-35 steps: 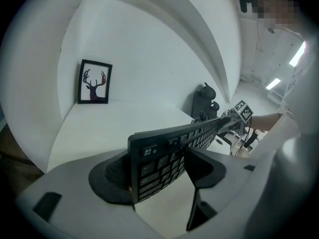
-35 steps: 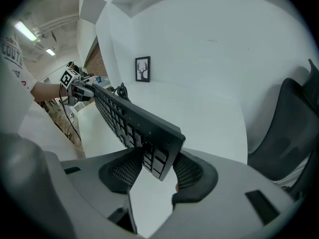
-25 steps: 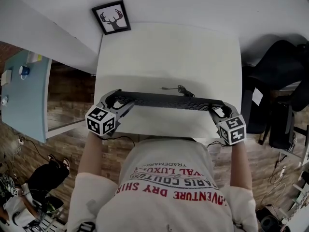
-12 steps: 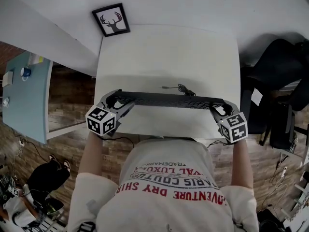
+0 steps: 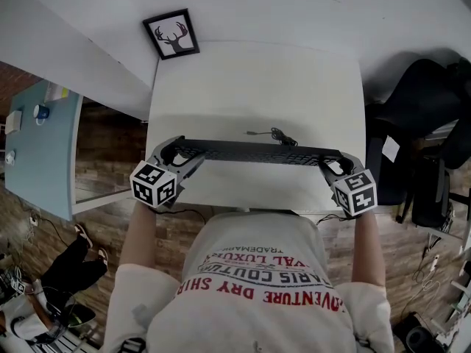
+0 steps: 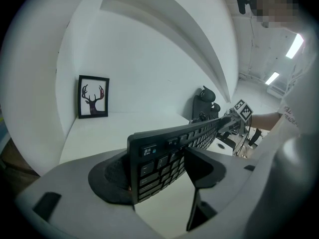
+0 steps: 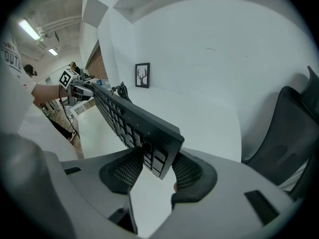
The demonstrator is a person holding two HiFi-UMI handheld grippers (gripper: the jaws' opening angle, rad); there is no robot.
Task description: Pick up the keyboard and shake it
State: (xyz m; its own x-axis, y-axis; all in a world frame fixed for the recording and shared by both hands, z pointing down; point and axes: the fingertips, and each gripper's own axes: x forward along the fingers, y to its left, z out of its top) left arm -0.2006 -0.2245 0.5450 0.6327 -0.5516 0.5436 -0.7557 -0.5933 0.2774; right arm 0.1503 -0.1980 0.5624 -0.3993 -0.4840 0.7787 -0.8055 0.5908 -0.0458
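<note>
Nothing really moved versus a second before: both grippers and the keyboard (image 5: 250, 153) sat where they were; only a bystander's legs (image 5: 73, 259) on the floor at lower left had shifted. Left gripper (image 6: 159, 168) was clamped on the keyboard's left end and right gripper (image 7: 154, 166) on its right end, jaws pressing front and back. Both pointed forward and down, with the forearms stretched out from the torso. Keyboard hung tilted on edge above the near half of the white table (image 5: 250, 79), with its cable (image 5: 276, 134) trailing onto the tabletop behind.
</note>
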